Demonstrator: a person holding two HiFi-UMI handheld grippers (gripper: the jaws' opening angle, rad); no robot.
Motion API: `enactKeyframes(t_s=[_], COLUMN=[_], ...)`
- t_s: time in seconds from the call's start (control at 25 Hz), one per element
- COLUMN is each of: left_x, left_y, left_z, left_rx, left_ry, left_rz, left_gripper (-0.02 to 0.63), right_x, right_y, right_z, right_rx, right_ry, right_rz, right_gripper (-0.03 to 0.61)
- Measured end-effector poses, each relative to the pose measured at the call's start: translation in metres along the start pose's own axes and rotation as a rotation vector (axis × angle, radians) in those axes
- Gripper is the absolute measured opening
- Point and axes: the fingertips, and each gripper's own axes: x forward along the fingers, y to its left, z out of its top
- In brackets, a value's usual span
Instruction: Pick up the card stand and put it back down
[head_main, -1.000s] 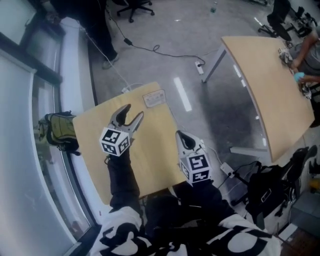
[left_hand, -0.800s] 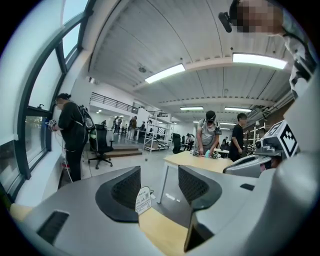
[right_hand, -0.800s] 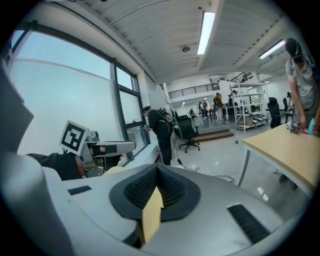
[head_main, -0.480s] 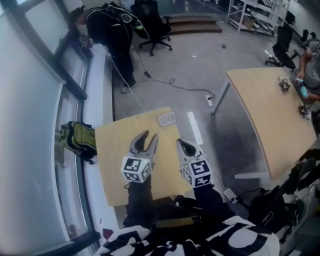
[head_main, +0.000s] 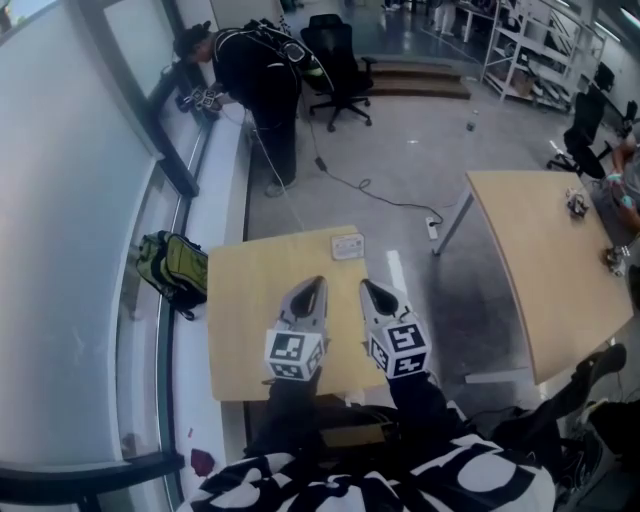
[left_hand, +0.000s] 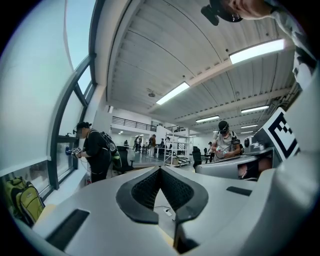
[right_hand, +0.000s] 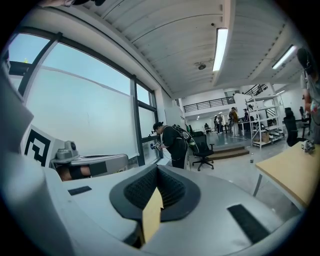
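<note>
The card stand (head_main: 348, 245), a small pale rectangular piece, sits at the far edge of the small wooden table (head_main: 240, 310). Both grippers hover over the table's near half, well short of the stand. My left gripper (head_main: 308, 292) is shut with nothing between its jaws; in the left gripper view (left_hand: 160, 170) the dark pads meet at the tips. My right gripper (head_main: 375, 293) is also shut and empty, and its pads close together in the right gripper view (right_hand: 157, 172). Neither gripper view shows the stand.
A green backpack (head_main: 178, 268) lies on the window ledge left of the table. A person in black (head_main: 262, 75) stands by the window, with an office chair (head_main: 337, 55) behind. A cable and power strip (head_main: 432, 228) lie on the floor. A larger table (head_main: 550, 260) stands to the right.
The left gripper's jaws have closed from wide open. Both grippers now sit side by side at the table's near half, and the head view has tilted up to show more of the room.
</note>
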Motion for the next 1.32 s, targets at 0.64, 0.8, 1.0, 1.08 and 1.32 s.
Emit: enactKeyframes(t_s=[0.64,0.8,1.0,1.08,1.32], left_x=[-0.004,-0.007,-0.007,-0.008,-0.009], left_y=[0.001,0.002,0.001,-0.002,-0.001], left_z=[0.012,0.018,0.02,0.019,0.02], left_rx=[-0.007,0.021,0.032,0.036,0.05], left_ry=[-0.004,-0.021,-0.032,-0.035,-0.048], left_rz=[0.073,0.07,0.065,0.059,0.054], left_gripper=[0.006,0.006,0.006,0.006,0.006], right_x=[0.002,0.003,0.004,0.002,0.005], right_y=[0.004,0.009,0.009,0.009,0.008], right_z=[0.013,0.015,0.016,0.017,0.023], right_rx=[-0.004,0.001,-0.007,-0.011,-0.022], right_ry=[-0.039,-0.048,-0.051,-0.055,-0.075], right_rz=[-0.033,-0.038,-0.039,-0.046,-0.057], right_gripper=[0.017,0.017,0.017,0.017,0.017])
